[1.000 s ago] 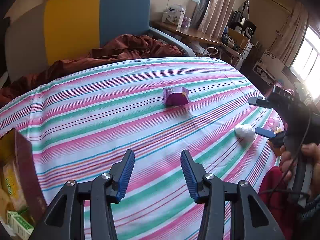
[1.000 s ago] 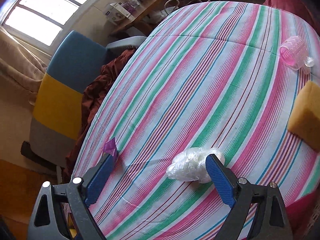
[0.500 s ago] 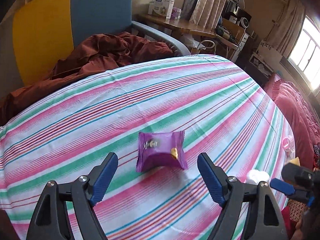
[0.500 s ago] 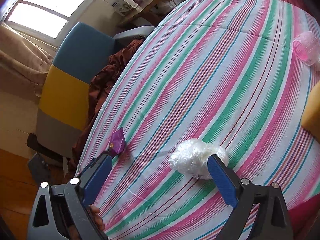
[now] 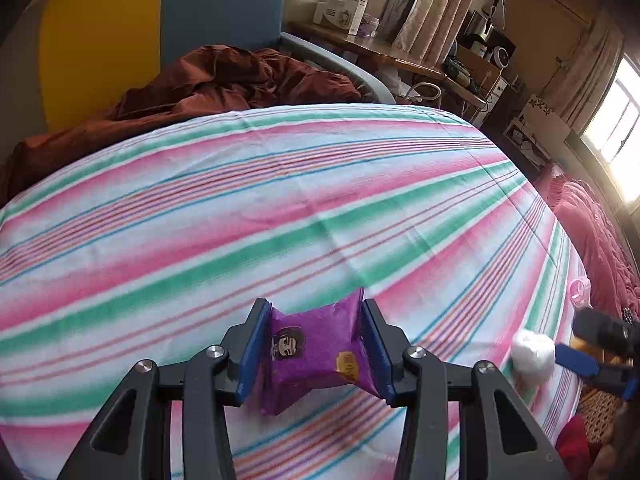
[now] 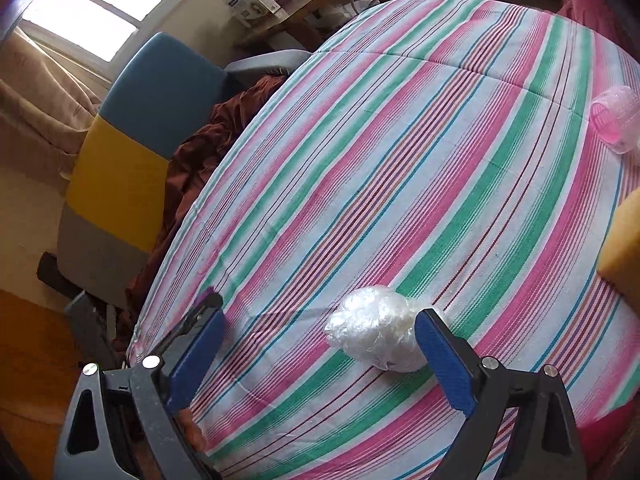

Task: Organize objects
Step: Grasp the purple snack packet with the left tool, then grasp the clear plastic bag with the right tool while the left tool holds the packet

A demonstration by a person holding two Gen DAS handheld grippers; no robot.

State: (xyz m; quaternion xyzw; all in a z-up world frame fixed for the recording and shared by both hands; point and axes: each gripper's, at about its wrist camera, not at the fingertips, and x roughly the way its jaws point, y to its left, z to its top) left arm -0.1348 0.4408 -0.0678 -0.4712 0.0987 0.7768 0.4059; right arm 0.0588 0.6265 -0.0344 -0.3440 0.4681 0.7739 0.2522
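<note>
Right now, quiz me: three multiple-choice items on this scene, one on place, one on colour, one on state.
1. Where is the crumpled plastic ball?
A. on the striped cloth
B. on the chair
C. in a box

2. What colour is the snack packet?
A. green
B. purple
C. white

3. How stands the right gripper?
A. clamped on the ball
B. open
C. holding the packet

Answers:
1 A, it rests on the striped cloth.
2 B, its wrapper is purple.
3 B, its pads stand wide apart; the left gripper is closing on the packet.

A striped bed [image 6: 400, 152] carries a purple packet [image 5: 316, 356], a white plastic wad [image 6: 376, 334], a pink roller [image 6: 614, 124] and a yellow sponge [image 6: 624, 240] near its edge
</note>
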